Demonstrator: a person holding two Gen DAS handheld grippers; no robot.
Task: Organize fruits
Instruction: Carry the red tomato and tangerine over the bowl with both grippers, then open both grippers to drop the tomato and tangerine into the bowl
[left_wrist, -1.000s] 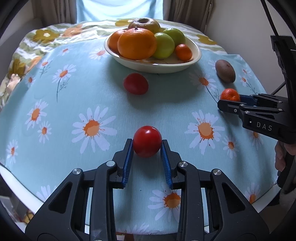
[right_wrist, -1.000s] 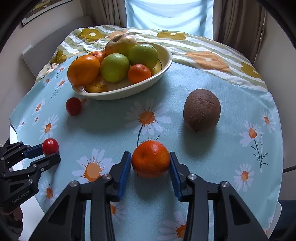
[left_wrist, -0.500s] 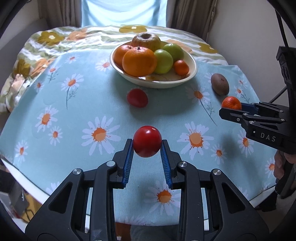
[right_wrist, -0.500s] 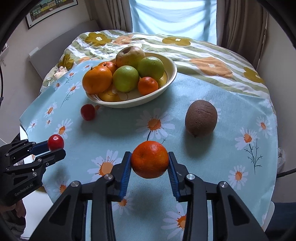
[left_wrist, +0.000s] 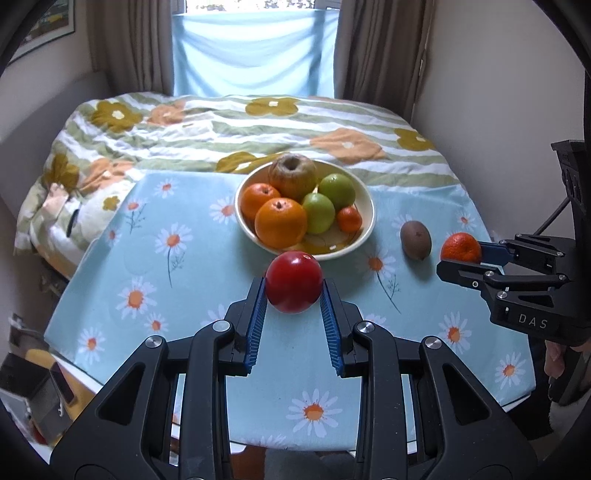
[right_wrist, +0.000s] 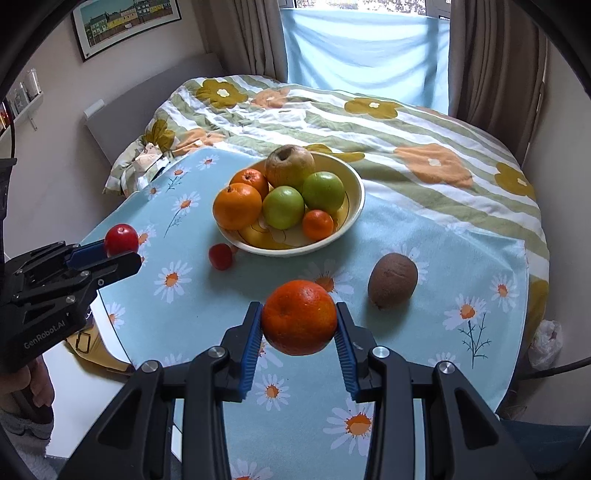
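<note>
Both grippers have risen since a second ago, each carrying its fruit clear of the daisy tablecloth (left_wrist: 192, 280), so the fruit bowl (left_wrist: 369, 212) now looks smaller and farther off in both wrist views.

To the left of the bowl, the left gripper (left_wrist: 294, 295) is clamped on a red tomato (left_wrist: 294, 281), its blue pads pressing both flanks of the fruit. A second, smaller red tomato (right_wrist: 220, 256) lies on the cloth just before the bowl's near-left rim. The bowl itself already holds two oranges, two green apples, a brownish apple and a small mandarin, so free room is scarce. A brown kiwi (right_wrist: 392, 280) rests on the cloth to the right of the bowl. Farther right, the right gripper (right_wrist: 299, 326) is clamped on a mandarin (right_wrist: 299, 316), again with pads on both sides.

The step in hand looks like carrying both fruits to the bowl. To do it well, bring them in one at a time, so the two grippers do not crowd each other over the rim. Lower each fruit into a gap near the front of the bowl, not onto the pile, and open the fingers only once it rests on something. The tomato is soft, so the grip should not tighten.

Readable writing: "GenRobot.AI" on the left gripper's body in the right wrist view, and "DAS" on the right gripper's body in the left wrist view.
</note>
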